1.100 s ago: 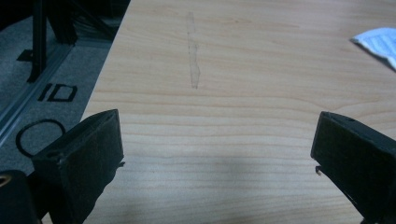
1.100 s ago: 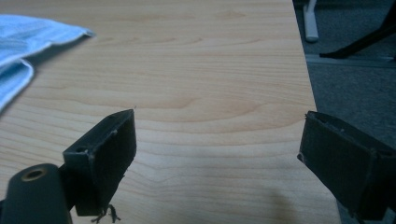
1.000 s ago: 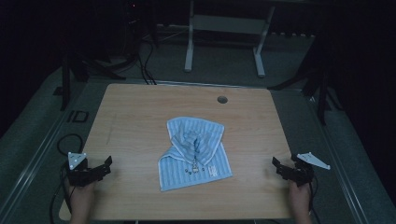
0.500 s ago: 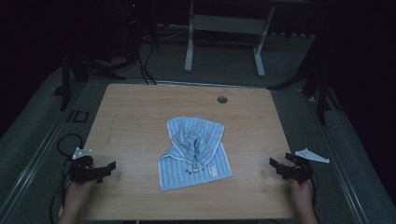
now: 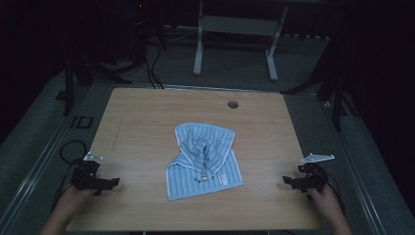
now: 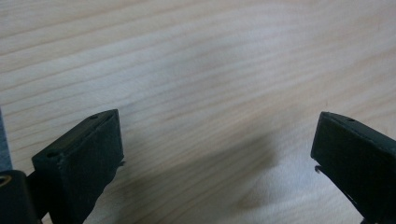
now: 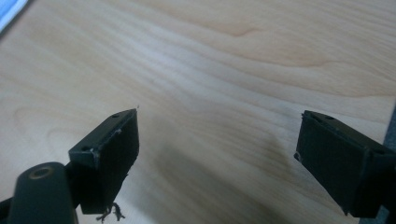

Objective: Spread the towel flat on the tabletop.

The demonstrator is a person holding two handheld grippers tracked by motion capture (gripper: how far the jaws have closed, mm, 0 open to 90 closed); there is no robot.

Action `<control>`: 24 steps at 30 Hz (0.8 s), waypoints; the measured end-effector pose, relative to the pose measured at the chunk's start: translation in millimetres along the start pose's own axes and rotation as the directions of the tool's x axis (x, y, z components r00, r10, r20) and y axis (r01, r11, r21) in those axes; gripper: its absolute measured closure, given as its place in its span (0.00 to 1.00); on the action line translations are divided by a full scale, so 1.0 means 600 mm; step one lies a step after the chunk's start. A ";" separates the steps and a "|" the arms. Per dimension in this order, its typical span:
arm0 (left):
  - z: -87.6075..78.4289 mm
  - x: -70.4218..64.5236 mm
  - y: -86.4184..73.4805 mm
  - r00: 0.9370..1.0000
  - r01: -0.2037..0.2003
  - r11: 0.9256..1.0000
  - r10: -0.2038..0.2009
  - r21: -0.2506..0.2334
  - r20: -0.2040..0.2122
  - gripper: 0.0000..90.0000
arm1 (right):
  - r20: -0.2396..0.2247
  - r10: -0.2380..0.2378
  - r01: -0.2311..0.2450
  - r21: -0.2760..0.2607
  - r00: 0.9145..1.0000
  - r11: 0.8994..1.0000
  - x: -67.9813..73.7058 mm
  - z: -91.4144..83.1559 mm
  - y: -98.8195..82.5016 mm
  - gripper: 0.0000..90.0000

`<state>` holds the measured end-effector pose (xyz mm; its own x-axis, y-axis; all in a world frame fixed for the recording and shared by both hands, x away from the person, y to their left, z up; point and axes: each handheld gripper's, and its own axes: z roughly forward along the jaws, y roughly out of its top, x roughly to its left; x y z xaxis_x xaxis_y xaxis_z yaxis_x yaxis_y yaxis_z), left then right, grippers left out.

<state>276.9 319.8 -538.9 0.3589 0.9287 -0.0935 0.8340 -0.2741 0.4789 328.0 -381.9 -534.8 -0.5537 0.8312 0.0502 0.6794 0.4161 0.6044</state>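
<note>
Left claw (image 5: 113,182): swung inward toward the cloth (image 5: 205,159) — jaws held apart, nothing gripped.
Right claw (image 5: 288,180): shifted slightly inward — jaws apart.
Cloth: unmoved on the counter (image 5: 147,117); a reach is judged to be starting.

The rectangular table of pale wood (image 5: 147,122) has a smooth, matt top with fine grain lines, which show clearly in both gripper views. The light blue striped cloth garment (image 5: 205,161) looks soft and creased, with a small cluster of dark, slightly shiny studs on it. The left gripper (image 6: 215,154) and the right gripper (image 7: 217,158) have black jaws of matt plastic; a few frayed threads hang from one right jaw.
</note>
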 end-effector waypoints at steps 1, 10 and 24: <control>0.001 -0.001 0.001 1.000 -0.013 1.000 0.013 0.015 0.005 0.03 | -0.012 -0.021 0.022 0.044 1.000 0.999 0.000 -0.001 0.007 0.14; -0.001 -0.004 0.017 0.993 -0.111 0.980 0.102 0.166 0.061 0.03 | -0.058 -0.163 0.173 0.314 0.985 0.934 0.017 0.011 0.050 0.15; 0.003 -0.034 0.040 0.967 -0.253 0.886 0.234 0.388 0.097 0.03 | -0.133 -0.260 0.290 0.545 0.956 0.787 0.038 0.025 0.087 0.16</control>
<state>290.3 294.0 -527.2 0.5829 0.8100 -0.0635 0.8109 -0.5750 0.1091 357.9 -335.4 -514.3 -0.7706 0.6373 -0.0033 0.6362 0.7695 0.0569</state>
